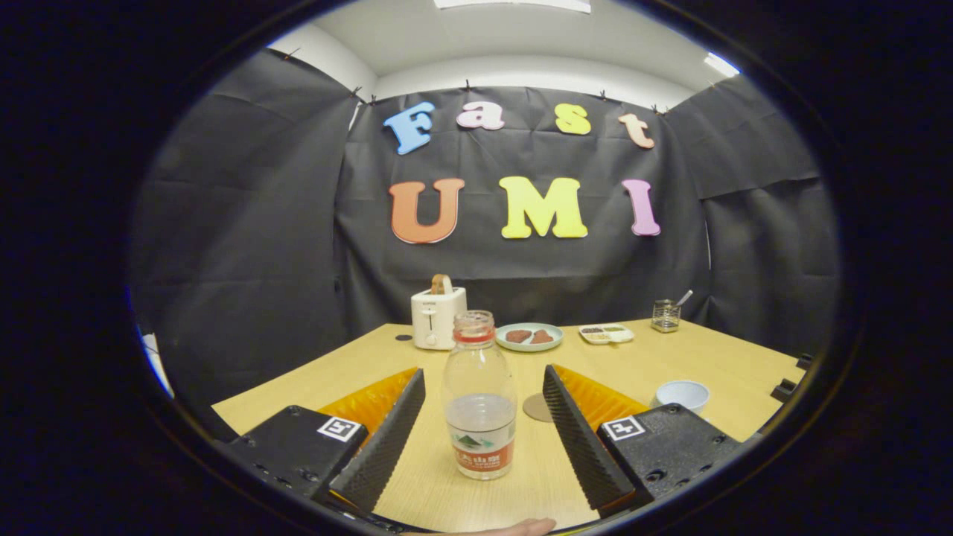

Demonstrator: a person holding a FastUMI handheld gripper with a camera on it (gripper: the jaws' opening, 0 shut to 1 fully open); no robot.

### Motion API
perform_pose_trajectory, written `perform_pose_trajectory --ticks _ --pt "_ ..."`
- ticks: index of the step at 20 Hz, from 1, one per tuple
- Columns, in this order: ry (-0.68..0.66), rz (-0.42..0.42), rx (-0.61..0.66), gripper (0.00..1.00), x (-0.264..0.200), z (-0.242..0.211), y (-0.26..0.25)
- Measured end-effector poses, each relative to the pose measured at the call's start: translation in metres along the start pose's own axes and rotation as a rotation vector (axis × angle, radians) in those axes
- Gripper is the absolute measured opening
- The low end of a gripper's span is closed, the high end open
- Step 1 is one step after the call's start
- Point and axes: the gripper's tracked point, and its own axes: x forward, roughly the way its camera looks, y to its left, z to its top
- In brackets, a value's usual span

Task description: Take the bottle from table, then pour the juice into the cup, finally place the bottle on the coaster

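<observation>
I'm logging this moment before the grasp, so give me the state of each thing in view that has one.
Clear plastic bottle: upright, uncapped, partly full, between the fingers, untouched.
Hand-held gripper: open.
Pale blue cup: upright, contents not visible.
Round brown coaster: bare.
White toaster: a slice sticking up.
Green plate: holding two brown pieces.

I count one bottle [479, 394], one cup [683, 394], one coaster [537, 407] and one toaster [438, 316]. There is one plate [528, 336], one tray [606, 333], one jar [665, 315].
</observation>
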Motion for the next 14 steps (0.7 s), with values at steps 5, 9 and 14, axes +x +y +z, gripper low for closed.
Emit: perform_pose_trajectory --ticks 5,9,14 --pt "0.033 -0.029 0.000 1.00 0.020 -0.029 0.011" --pt "0.046 -0.103 -0.013 1.00 0.032 -0.044 -0.001" --pt "0.053 -0.134 -0.020 1.00 0.050 -0.061 -0.004"
